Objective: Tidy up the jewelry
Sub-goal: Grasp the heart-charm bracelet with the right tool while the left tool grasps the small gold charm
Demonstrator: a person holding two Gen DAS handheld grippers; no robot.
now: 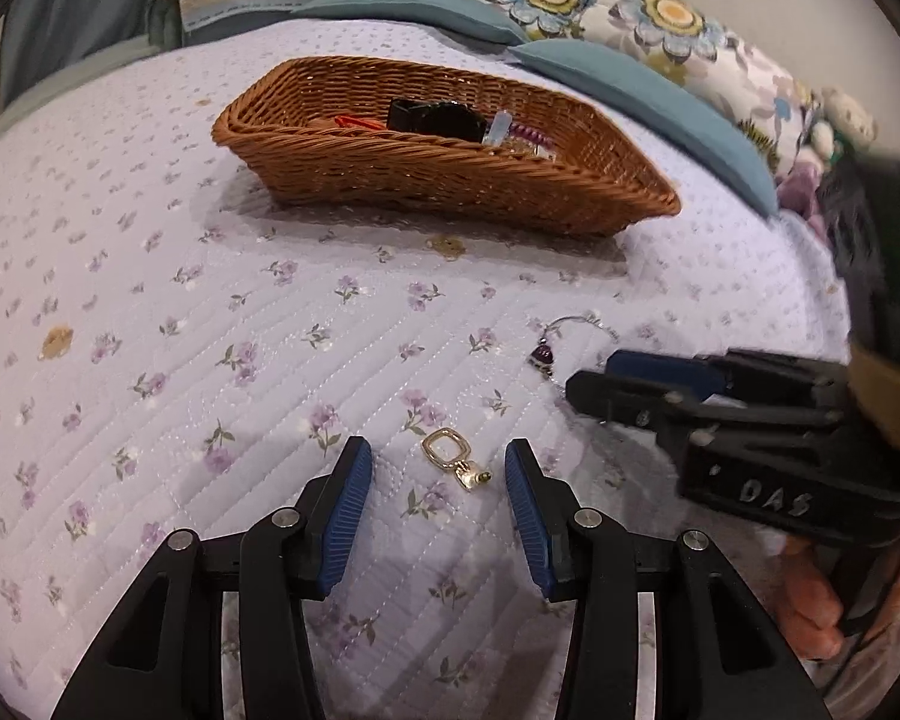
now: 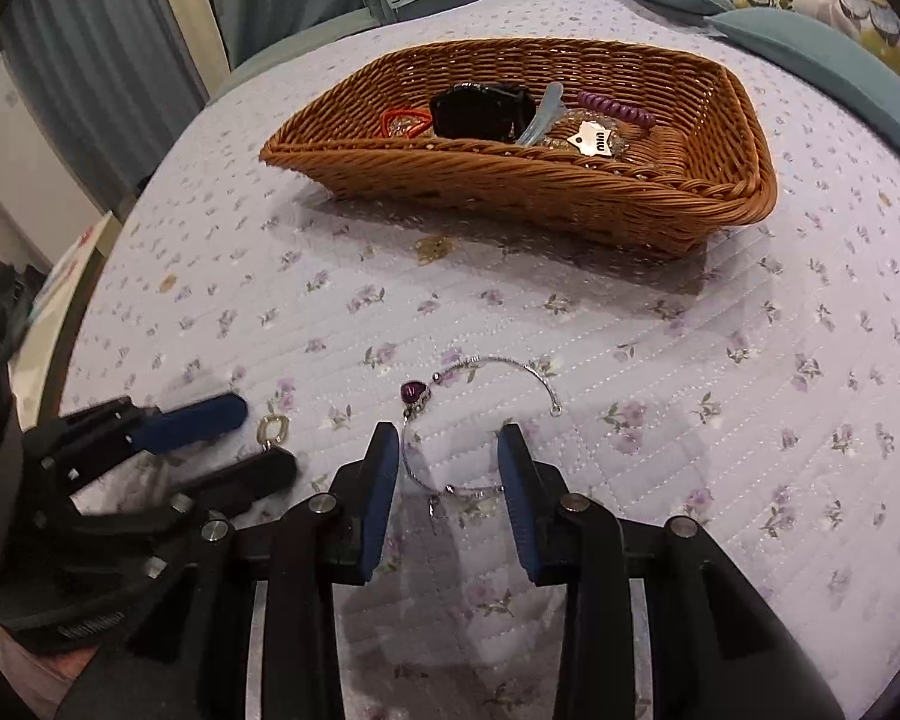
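Jewelry lies on the bed quilt [image 1: 210, 312]: a gold earring [image 1: 455, 465] sits untouched between the left gripper [image 1: 438, 471]'s parted fingers, a purple-heart bracelet [image 2: 480, 396] between the right gripper [image 2: 450, 459]'s parted fingers. At twelve o'clock stands the wicker basket [image 2: 510, 180].

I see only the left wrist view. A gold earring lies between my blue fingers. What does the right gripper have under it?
Observer: The right gripper stands open astride a silver bracelet; one pad is at the chain, not yet gripping.
Operator: Is the purple charm between its jaws?
Observer: No. The purple heart charm lies just beyond the fingertips.
Operator: What is in the basket behind the black thing?
Observer: In the wicker basket, a white tag with letters lies beside the black item, with a purple spiral hair tie behind.
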